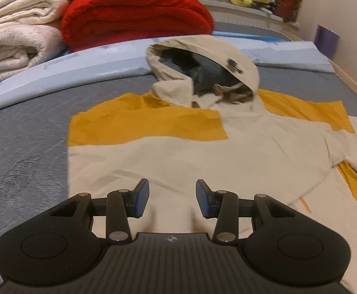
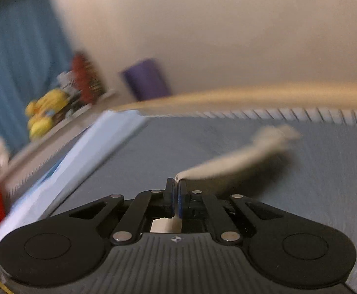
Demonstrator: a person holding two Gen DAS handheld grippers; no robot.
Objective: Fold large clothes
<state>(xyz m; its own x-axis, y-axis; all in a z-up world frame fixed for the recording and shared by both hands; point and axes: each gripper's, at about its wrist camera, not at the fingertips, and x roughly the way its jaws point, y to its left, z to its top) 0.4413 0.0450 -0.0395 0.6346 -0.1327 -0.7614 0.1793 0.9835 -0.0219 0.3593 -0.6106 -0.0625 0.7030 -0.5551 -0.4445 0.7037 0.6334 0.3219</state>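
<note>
Left wrist: the hoodie (image 1: 203, 152) lies flat on the bed (image 1: 31, 127); the left gripper (image 1: 172, 199) hovers wide over its body. Right wrist: the right gripper (image 2: 176, 196) pinches the sleeve (image 2: 239, 159), raised. Likely the sleeve fold; next, lay it across the body.

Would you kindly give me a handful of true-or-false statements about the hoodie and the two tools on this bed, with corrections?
1. The left tool is open above the hoodie. True.
2. The right tool is open and holds nothing. False: it is shut on a cream sleeve.
3. The hoodie has yellow panels across its upper part. True.
4. A green blanket lies folded behind the hood. False: the folded blanket there is red.
5. The hoodie lies on a grey mattress. True.
</note>
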